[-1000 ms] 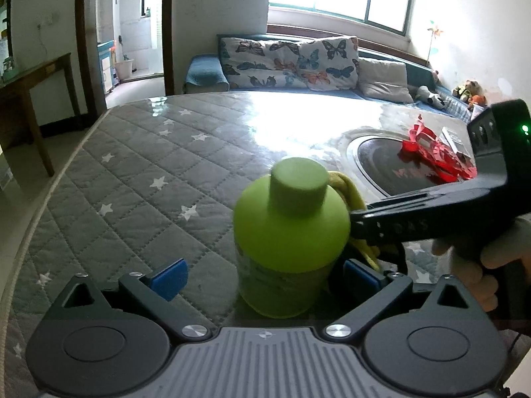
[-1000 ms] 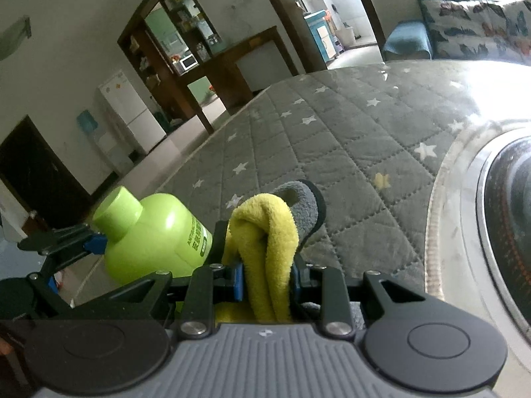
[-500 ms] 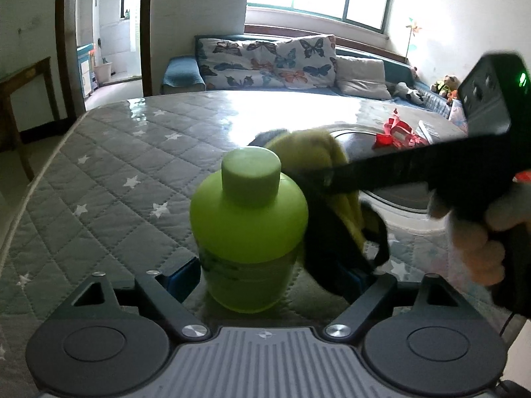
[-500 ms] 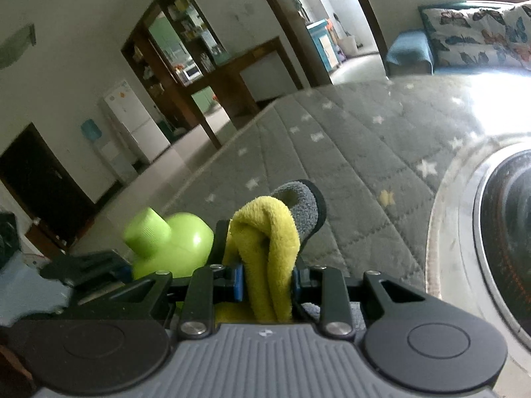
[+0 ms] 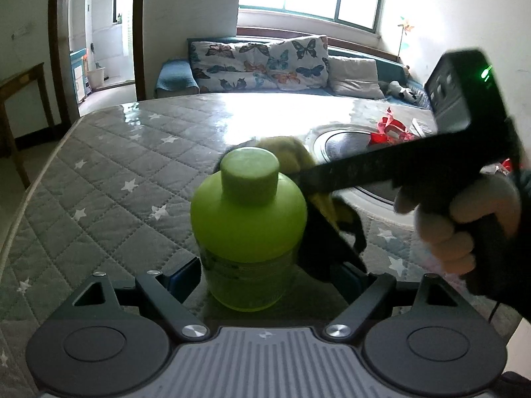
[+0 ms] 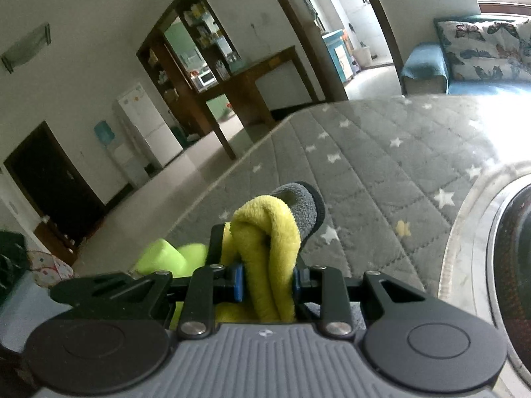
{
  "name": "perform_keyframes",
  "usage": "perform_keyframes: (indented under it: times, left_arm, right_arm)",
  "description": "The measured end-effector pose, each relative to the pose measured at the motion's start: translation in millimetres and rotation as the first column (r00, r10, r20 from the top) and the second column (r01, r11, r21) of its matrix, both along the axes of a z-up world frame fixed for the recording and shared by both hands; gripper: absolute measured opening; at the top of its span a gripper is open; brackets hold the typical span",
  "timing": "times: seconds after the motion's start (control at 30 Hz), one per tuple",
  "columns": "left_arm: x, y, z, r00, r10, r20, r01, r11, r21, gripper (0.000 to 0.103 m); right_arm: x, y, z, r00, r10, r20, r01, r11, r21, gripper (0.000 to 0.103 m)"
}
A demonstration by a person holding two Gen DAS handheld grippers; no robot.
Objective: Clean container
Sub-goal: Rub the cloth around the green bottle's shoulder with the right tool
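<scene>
A lime-green bottle (image 5: 247,229) with a green cap stands upright between the fingers of my left gripper (image 5: 265,277), which is shut on its lower body. My right gripper (image 6: 268,277) is shut on a folded yellow and grey cloth (image 6: 277,232). In the left wrist view the cloth (image 5: 292,152) sits behind and to the right of the bottle's shoulder, close to it or touching. In the right wrist view the bottle (image 6: 166,258) shows low at the left, blurred and partly hidden by the fingers.
A grey quilted star-patterned cover lies over the table (image 5: 126,172). A round inset hotplate (image 5: 348,146) lies to the right, with red wrappers (image 5: 388,131) beyond it. A sofa with butterfly cushions (image 5: 262,63) stands behind the table.
My right gripper has swung the cloth up from beside the bottle's lower right to behind its shoulder and cap. The left gripper's fingers closed in on the bottle.
</scene>
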State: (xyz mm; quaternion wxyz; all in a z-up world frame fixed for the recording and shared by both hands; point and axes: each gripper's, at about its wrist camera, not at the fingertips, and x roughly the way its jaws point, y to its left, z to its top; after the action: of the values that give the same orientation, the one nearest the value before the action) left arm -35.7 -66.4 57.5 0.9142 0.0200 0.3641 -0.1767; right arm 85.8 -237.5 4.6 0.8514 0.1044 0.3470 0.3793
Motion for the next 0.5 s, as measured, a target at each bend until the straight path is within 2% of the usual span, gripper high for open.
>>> perform_keyframes:
  times: [0.2,0.37,0.5]
  left_arm:
    - [1.9,11.6,1.3,1.0,0.018,0.003,-0.018,1.0,-0.012,0.087]
    - [5.1,17.8,0.4,1.0,0.024,-0.005,-0.024,1.0,-0.013,0.087]
    - [6.1,16.6,2.0,1.0,0.016,-0.001,-0.016,1.0,-0.003,0.087]
  right_arm:
    - [8.9,-1.5,-27.7,0.997,-0.009,-0.079,0.01,1.0,0.001,0.027]
    - [9.9,-7.1,-33.3,0.995,0.009,-0.103,-0.004,0.999,0.041,0.027]
    - [3.3,-6.4,-35.1,0.996,0.002,-0.093,0.0,1.0,0.026,0.026]
